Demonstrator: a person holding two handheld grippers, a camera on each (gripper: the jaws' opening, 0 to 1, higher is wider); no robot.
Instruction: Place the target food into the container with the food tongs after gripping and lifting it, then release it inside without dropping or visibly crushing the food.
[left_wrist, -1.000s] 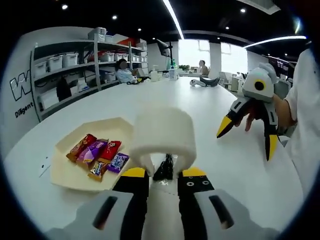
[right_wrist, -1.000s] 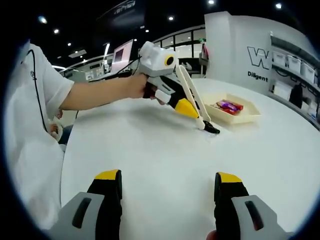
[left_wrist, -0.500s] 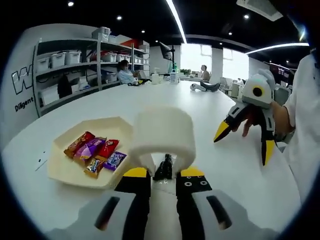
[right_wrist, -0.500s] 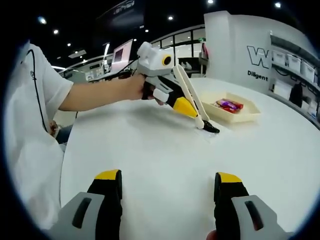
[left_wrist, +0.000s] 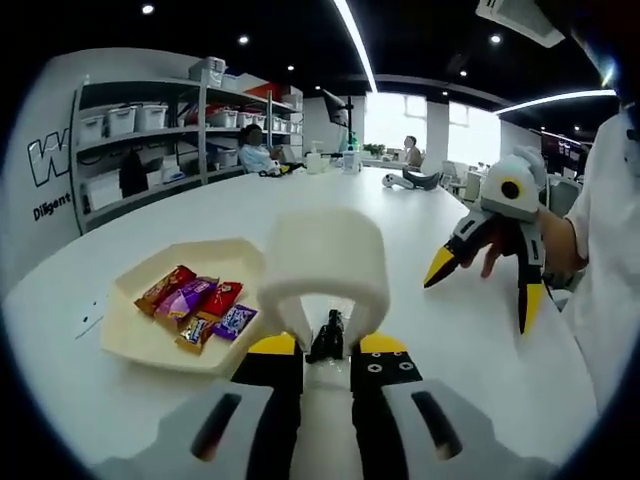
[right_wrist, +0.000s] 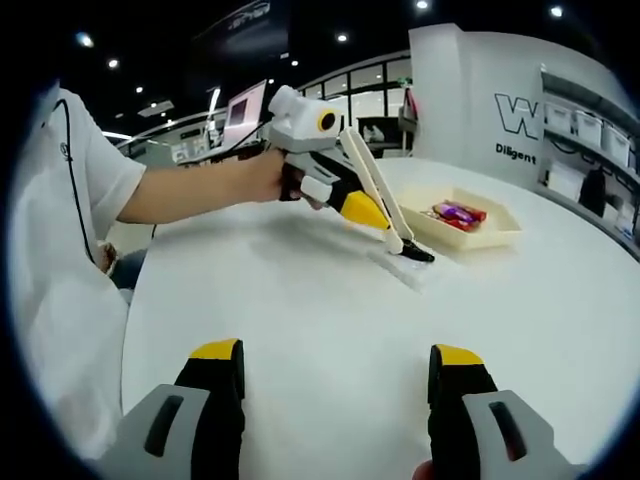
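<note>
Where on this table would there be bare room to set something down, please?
The white table is bare between the right gripper and the food tongs held in the left gripper. It is crowded by the cream tray, filled with wrapped candy bars, where the tong tips work.

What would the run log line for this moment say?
left gripper: shut on tongs | tong tips: at table, beside tray | candy bars: in tray | right gripper: open
</note>
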